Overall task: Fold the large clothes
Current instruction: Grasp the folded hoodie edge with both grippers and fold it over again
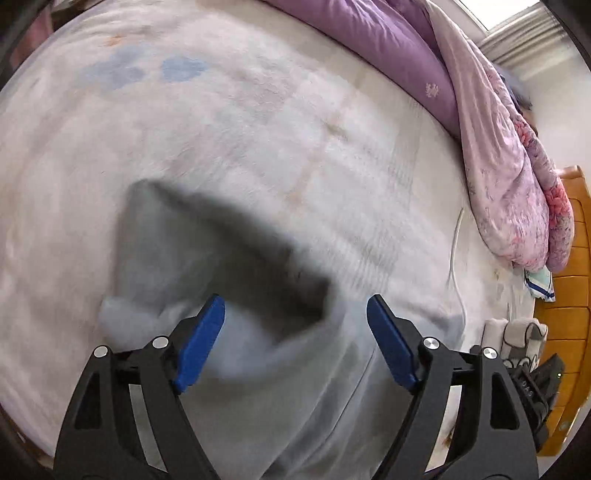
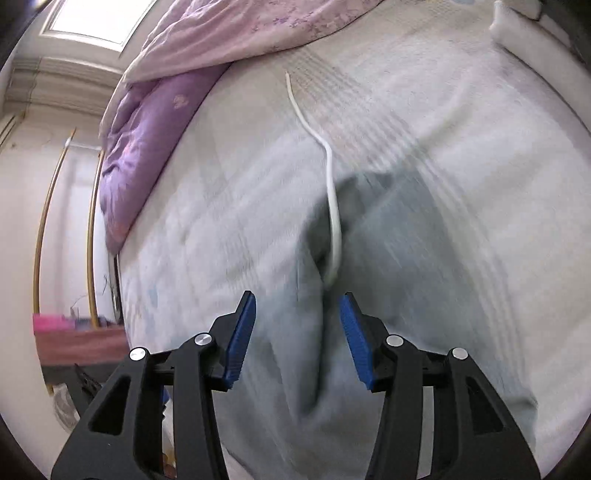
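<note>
Two fisheye views look down along hand-held grippers onto a bed (image 1: 110,155) covered in a pale, faintly patterned sheet. Both pictures are smeared by motion blur.

In the left wrist view, the left gripper (image 1: 295,317) fills the bottom edge, black arms ending in blue pads. Its jaws stand wide apart with nothing clamped between them. Below and ahead of them lies a pale grey-blue garment (image 1: 255,373), spread on the bed, with one folded corner rising toward the upper left and throwing a dark shadow across the cloth. The cloth shows in the gap between the pads, but the pads do not press on it. A thin white cord (image 1: 453,251) runs across the sheet to the right. Along the upper right edge of the bed is a heaped purple and pink floral quilt (image 1: 495,177), and beyond it an orange wooden cabinet (image 1: 569,295).

In the right wrist view, the right gripper (image 2: 297,325) has its jaws partly apart, gripping nothing. The same pale garment (image 2: 424,288) lies under and ahead of it, creased into a long fold running down the middle. The white cord (image 2: 334,218) trails over the garment toward the gap between the pads. The quilt (image 2: 155,147) lies bunched at the upper left, with a bright window (image 2: 99,18) above it.
</note>
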The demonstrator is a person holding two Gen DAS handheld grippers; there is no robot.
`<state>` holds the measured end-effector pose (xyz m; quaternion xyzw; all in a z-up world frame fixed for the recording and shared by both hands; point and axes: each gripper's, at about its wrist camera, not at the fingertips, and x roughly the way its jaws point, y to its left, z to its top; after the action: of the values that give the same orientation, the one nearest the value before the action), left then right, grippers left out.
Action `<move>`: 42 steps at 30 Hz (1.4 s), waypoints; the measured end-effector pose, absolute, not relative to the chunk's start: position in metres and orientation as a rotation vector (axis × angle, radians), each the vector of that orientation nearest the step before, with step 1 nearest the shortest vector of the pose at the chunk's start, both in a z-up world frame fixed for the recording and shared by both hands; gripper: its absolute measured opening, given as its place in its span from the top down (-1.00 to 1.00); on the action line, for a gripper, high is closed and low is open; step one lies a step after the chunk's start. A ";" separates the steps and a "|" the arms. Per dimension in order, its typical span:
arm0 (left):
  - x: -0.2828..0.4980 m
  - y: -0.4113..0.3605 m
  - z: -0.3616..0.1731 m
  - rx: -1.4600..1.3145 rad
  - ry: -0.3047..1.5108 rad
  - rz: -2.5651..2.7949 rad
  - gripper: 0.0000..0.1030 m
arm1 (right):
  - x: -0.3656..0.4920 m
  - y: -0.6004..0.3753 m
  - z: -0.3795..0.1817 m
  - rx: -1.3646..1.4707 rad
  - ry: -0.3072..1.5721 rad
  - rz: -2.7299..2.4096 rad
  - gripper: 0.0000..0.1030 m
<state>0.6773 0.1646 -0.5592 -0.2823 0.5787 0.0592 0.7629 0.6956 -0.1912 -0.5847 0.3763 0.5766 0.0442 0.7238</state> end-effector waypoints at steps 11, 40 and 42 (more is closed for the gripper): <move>0.716 0.171 -0.625 -0.548 1.470 0.217 0.72 | 0.737 -0.191 -0.616 0.875 1.294 0.141 0.82; 0.369 0.169 -0.535 -0.616 1.287 0.026 0.87 | 0.404 -0.223 -0.526 0.890 1.224 0.194 0.85; 0.347 0.166 -0.551 -0.605 1.335 0.033 0.88 | 0.379 -0.221 -0.539 0.902 1.257 0.154 0.85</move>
<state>0.3473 0.1663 -0.5505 -0.2763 0.6092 0.0150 0.7432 0.3788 -0.2212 -0.5386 0.4068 0.5672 0.0693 0.7127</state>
